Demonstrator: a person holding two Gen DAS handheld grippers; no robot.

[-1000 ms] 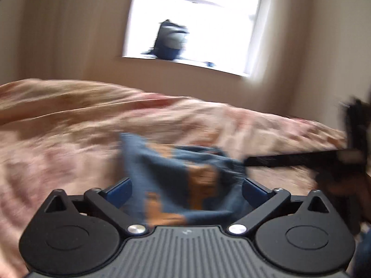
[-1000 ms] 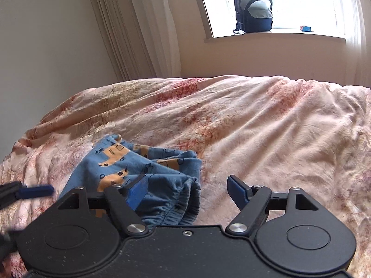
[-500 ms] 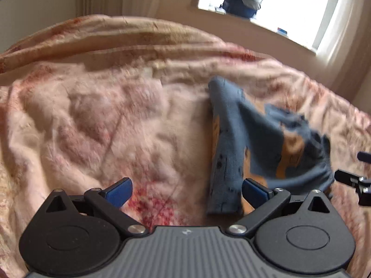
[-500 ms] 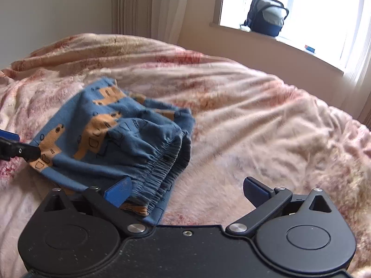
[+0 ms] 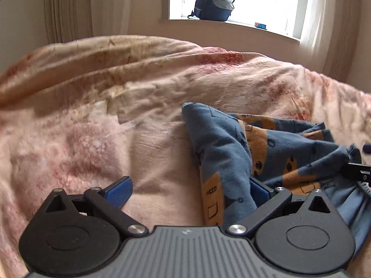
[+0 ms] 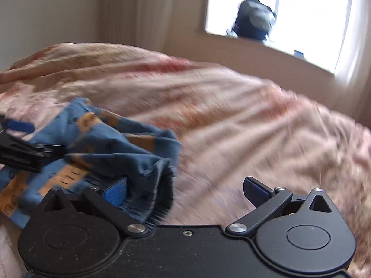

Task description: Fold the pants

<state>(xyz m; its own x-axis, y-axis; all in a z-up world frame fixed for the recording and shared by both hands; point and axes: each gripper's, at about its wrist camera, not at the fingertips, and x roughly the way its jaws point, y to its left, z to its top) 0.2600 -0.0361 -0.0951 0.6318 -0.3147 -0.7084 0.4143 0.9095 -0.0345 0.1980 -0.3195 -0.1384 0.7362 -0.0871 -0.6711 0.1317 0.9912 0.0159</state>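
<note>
Small blue pants with orange vehicle prints (image 5: 234,148) lie bunched on a pink floral bedspread (image 5: 116,115). My left gripper (image 5: 190,190) is open; its right finger is under the left edge of the pants, its left finger over bare bedspread. My right gripper (image 6: 185,190) is open; its left finger is tucked under the elastic waistband of the pants (image 6: 120,146), its right finger over the bedspread (image 6: 255,120). Each gripper shows at the edge of the other's view. The right wrist view is motion-blurred.
A dark backpack (image 5: 214,1) stands on the windowsill under a bright window, with a small blue item (image 5: 260,25) beside it. Curtains (image 5: 67,9) hang at the left of the window. The bedspread spreads wide to the left and far side.
Both grippers have moved in close to the pants from opposite sides. A finger of each now sits under the cloth, and the pants are more bunched and lifted.
</note>
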